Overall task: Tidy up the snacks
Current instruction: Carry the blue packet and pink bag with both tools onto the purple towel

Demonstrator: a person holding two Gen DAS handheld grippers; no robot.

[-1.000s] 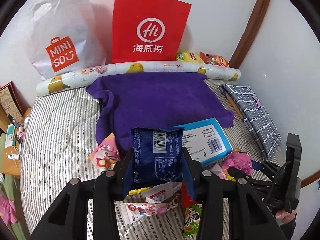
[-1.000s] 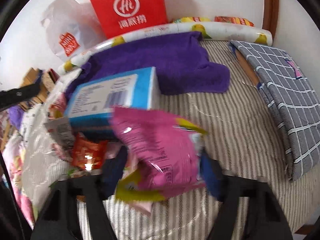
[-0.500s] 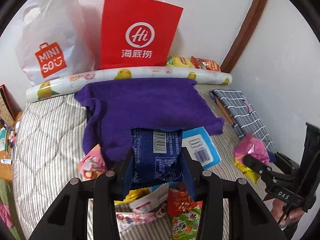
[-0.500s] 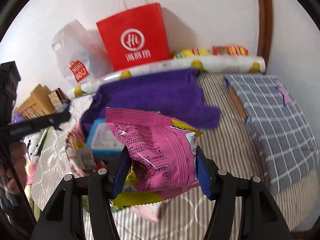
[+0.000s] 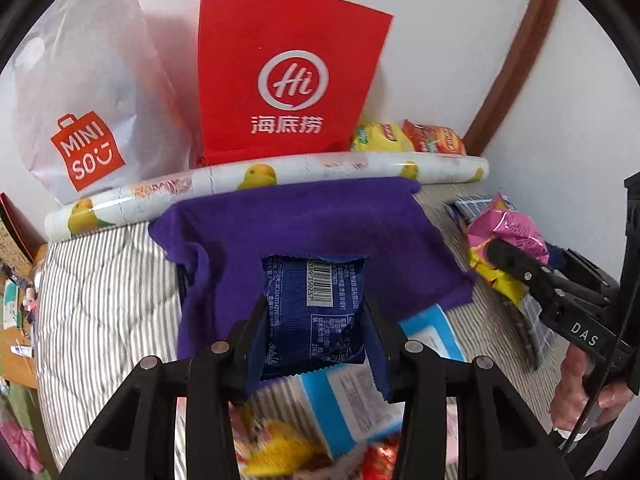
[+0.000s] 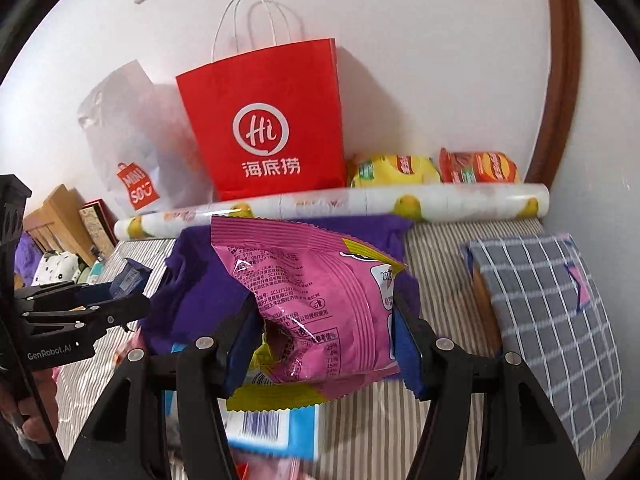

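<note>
My left gripper (image 5: 314,332) is shut on a dark blue snack packet (image 5: 314,312), held above the purple cloth (image 5: 312,220); it also shows at the left of the right wrist view (image 6: 132,276). My right gripper (image 6: 324,340) is shut on a pink and yellow snack bag (image 6: 316,304), raised over the bed; it shows at the right of the left wrist view (image 5: 506,240). A red Hi paper bag (image 5: 288,76) and a white Miniso bag (image 5: 88,92) stand against the wall. A blue and white box (image 5: 352,408) and several loose snacks (image 5: 272,452) lie below the grippers.
A fruit-print roll (image 5: 280,172) lies along the wall on the striped bed (image 5: 104,300). Yellow (image 6: 392,170) and red (image 6: 478,166) chip bags sit behind it. A grey checked cloth (image 6: 552,312) lies at the right. Cluttered boxes (image 6: 60,220) stand left of the bed.
Both grippers have lifted with their packets and moved toward the bags at the wall. The snack pile has dropped lower in both views.
</note>
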